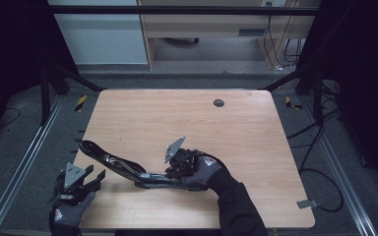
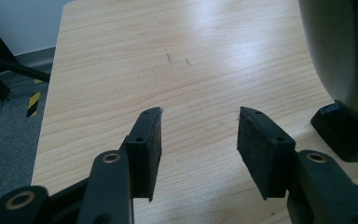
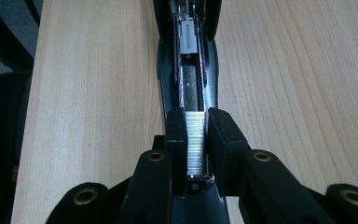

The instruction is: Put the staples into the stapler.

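While the right gripper's [image 3: 196, 140] fingers pinch the staple strip [image 3: 196, 140] over the opened stapler's [image 1: 128, 167] channel, a tilt could jam it; left gripper's [image 2: 199, 140] fingers stand spread, empty.

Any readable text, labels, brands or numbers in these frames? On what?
No text reads in any view.
Red-and-white emblem on the right hand's glove: too small to read.
Similar emblem on the left hand's glove: too small.
Stapler and staple strip: no marking legible.
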Demonstrator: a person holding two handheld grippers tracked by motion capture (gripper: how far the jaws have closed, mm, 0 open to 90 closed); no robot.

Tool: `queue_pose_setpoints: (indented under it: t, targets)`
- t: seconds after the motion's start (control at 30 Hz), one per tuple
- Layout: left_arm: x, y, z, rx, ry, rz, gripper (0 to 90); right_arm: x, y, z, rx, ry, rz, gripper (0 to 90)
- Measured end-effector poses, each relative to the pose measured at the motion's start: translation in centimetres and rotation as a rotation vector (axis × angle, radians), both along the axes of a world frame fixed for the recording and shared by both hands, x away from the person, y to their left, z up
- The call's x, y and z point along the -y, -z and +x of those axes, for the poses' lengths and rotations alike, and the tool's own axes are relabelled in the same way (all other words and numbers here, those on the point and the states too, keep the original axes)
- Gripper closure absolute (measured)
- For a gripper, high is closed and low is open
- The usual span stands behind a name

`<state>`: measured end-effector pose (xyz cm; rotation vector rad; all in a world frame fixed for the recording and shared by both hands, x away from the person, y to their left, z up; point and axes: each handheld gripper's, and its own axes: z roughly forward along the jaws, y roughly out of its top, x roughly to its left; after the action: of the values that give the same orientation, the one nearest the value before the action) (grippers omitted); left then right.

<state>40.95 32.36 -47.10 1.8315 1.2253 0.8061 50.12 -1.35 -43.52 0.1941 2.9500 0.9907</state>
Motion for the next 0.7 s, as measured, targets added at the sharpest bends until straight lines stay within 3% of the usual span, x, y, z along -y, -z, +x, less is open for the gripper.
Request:
queue_pose_setpoints:
  t: [0.7]
  targets:
    - [-0.02, 0.01, 0.01, 0.001, 0.0, -0.001, 49.5, -0.12, 0.2, 0.02, 0.007, 0.01, -0.011, 78.3]
